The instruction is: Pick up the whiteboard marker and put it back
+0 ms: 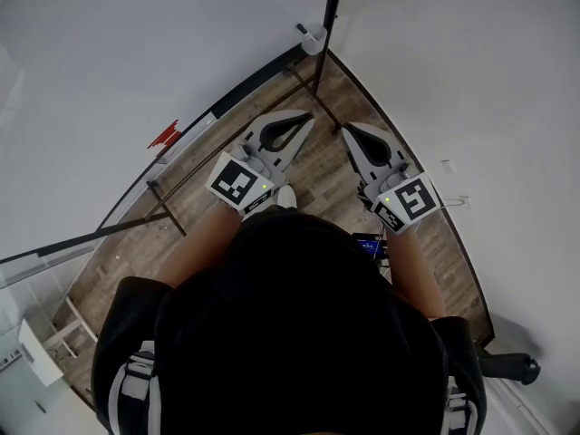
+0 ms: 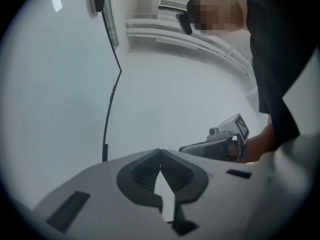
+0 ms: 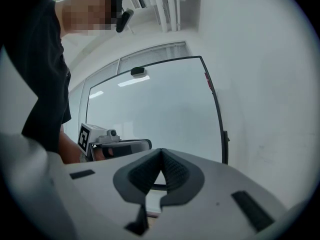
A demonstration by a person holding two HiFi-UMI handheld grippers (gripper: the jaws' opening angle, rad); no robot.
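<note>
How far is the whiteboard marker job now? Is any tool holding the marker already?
Nothing looks done yet. In hand: nothing. The left tool and the right tool are both shut and empty, held side by side and pointing toward the large white black-framed whiteboard. I cannot make out a marker in any view. Left to do: find the marker, grip it, and put it back.

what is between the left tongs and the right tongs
In the head view, a thin black stand bar crosses the wooden floor between the left tongs and the right tongs; nothing else lies there.
</note>
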